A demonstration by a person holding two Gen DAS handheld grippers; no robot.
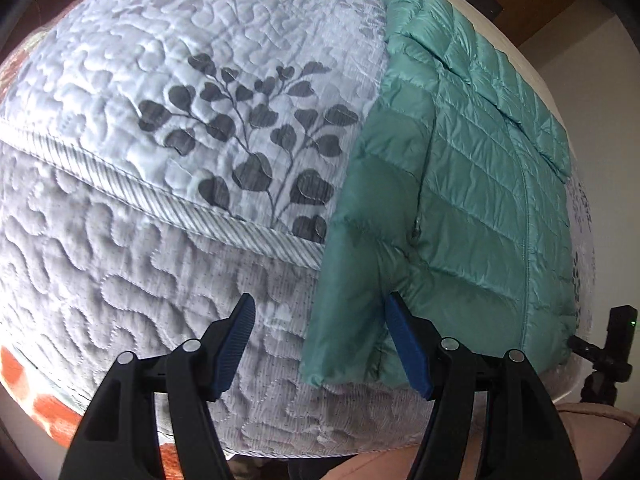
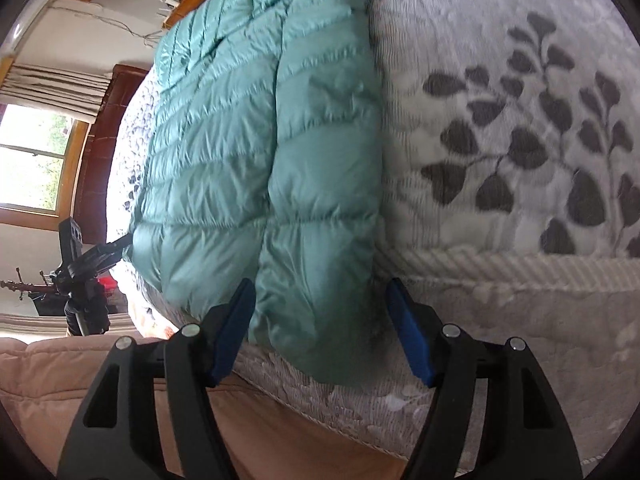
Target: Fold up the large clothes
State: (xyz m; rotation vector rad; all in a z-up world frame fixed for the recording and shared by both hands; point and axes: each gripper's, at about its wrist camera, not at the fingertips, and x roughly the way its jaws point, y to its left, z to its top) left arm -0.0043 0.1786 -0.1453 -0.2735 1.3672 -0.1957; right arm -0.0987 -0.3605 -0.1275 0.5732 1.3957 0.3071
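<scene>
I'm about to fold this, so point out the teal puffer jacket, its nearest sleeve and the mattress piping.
teal puffer jacket [image 1: 480,184]: left wrist view, quilted body panel.
nearest sleeve [image 1: 360,280]: left wrist view, lower sleeve.
mattress piping [image 1: 120,176]: left wrist view, striped edge band.

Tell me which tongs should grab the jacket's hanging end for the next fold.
Right, probably. The right tongs stand open with the jacket end hanging between their fingers. The left tongs, also open, frame mostly the mattress side, with only the jacket's edge by one finger.
</scene>
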